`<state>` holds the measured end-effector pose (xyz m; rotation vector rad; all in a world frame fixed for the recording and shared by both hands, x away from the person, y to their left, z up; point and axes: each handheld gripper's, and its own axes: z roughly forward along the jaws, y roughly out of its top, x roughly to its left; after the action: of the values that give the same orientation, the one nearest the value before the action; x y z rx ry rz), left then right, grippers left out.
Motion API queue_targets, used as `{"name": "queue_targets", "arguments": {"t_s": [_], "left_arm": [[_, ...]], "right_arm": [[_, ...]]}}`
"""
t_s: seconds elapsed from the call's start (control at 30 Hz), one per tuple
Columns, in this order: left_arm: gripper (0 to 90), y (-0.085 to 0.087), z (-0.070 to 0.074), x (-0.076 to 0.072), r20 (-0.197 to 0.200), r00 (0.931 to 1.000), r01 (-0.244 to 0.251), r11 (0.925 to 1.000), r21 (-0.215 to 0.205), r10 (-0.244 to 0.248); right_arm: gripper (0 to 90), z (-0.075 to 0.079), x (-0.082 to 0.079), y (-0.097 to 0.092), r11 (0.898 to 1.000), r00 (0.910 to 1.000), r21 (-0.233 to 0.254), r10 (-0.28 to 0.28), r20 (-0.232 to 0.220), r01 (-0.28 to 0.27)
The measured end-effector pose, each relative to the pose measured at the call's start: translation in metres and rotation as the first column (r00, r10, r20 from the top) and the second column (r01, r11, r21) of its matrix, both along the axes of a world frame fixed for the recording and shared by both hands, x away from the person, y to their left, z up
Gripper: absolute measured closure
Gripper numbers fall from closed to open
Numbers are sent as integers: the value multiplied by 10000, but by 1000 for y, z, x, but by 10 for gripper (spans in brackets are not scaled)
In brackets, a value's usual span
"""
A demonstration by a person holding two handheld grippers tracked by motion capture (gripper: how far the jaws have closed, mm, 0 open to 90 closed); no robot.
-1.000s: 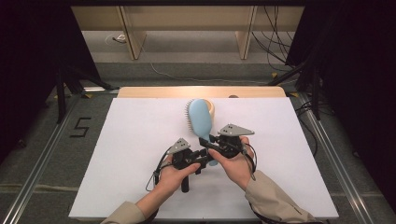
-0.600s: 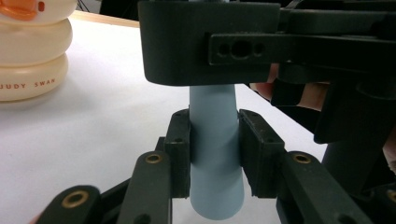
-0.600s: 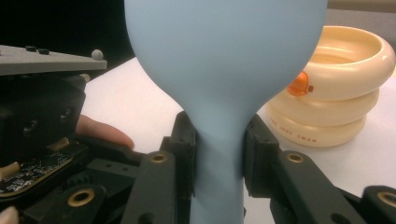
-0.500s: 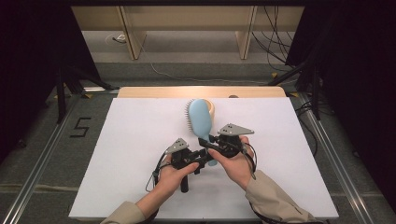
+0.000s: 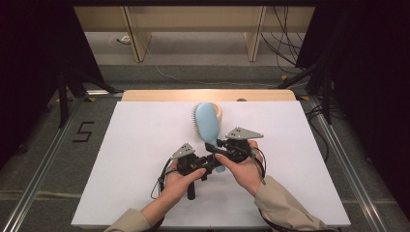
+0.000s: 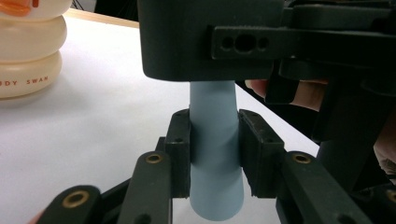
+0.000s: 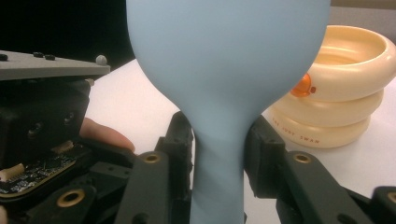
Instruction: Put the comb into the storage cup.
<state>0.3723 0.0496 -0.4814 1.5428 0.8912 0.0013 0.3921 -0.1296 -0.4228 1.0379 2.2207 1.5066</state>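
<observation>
Near the middle of the white table [image 5: 121, 159], a pale blue plastic hairbrush [image 5: 207, 123] is pinched by its smooth handle in both the left gripper [image 6: 214, 154] and right gripper [image 7: 218, 154]. If either twists, the handle could slip, knocking the cream ringed tub [image 7: 345, 88] just beyond.

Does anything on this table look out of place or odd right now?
Nothing looks spilled or damaged. The one unusual thing: both grippers, left and right, clamp the blue hairbrush's handle together. The cream ringed container behind it sits upright.
</observation>
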Motion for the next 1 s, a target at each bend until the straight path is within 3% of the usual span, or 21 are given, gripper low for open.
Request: {"name": "queue_targets", "arguments": {"t_s": [0.4, 0.63, 1.0], "left_arm": [[661, 0, 0, 0, 36, 10000, 45, 10000, -70, -45], [661, 0, 1, 0, 72, 10000, 52, 9999, -129, -51], [661, 0, 1, 0, 111, 9999, 83, 9999, -84, -82]], "right_arm": [[566, 1, 2, 0, 10000, 10000, -3, 25, -41, -25], [390, 3, 3, 0, 9995, 10000, 305, 33, -74, -31], [190, 4, 4, 2, 9996, 9999, -239, 153, -81, -155]]}}
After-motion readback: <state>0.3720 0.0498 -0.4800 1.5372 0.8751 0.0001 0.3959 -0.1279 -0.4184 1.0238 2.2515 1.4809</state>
